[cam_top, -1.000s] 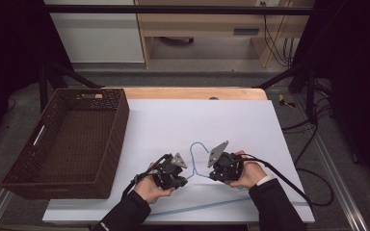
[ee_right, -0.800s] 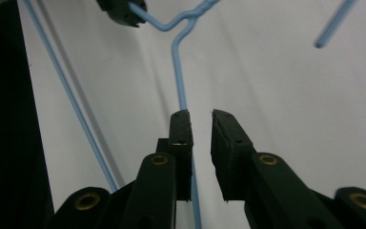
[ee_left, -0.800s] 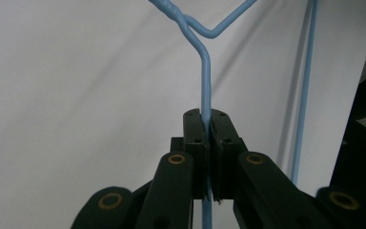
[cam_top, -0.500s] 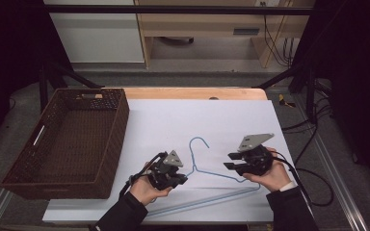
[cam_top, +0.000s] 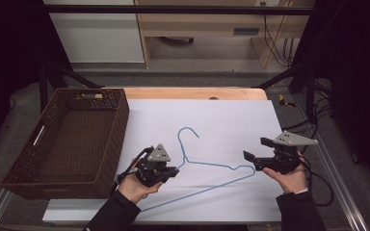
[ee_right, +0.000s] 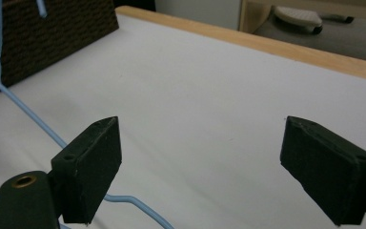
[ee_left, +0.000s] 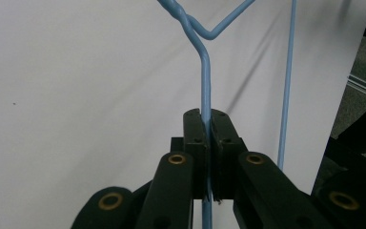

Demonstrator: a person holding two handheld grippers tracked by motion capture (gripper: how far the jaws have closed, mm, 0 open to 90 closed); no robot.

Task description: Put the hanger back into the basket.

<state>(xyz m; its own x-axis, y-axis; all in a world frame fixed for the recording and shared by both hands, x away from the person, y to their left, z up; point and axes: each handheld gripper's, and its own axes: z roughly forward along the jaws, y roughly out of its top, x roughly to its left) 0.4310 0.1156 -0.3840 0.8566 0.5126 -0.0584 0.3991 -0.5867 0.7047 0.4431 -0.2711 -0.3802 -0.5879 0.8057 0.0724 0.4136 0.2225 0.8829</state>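
presently your left gripper [cam_top: 169, 171] pinches the thin, light, springy blue wire hanger [cam_top: 207, 166] at its shoulder while your right gripper [cam_top: 253, 160], jaws just spread, holds nothing; regrip beside the twisted neck.

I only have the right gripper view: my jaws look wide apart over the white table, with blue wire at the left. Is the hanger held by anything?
Observer: Yes. The left gripper is shut on the blue hanger, clamping the wire of one shoulder just below the twisted neck.
Operator: Where does my gripper sit relative to the hanger?
Observer: In the high view the right gripper is off the hanger's far shoulder bend, its jaws having just been opening with nothing between them.
Operator: Anything near the left side?
Observer: A brown wicker basket stands at the table's left edge, beside the left gripper.
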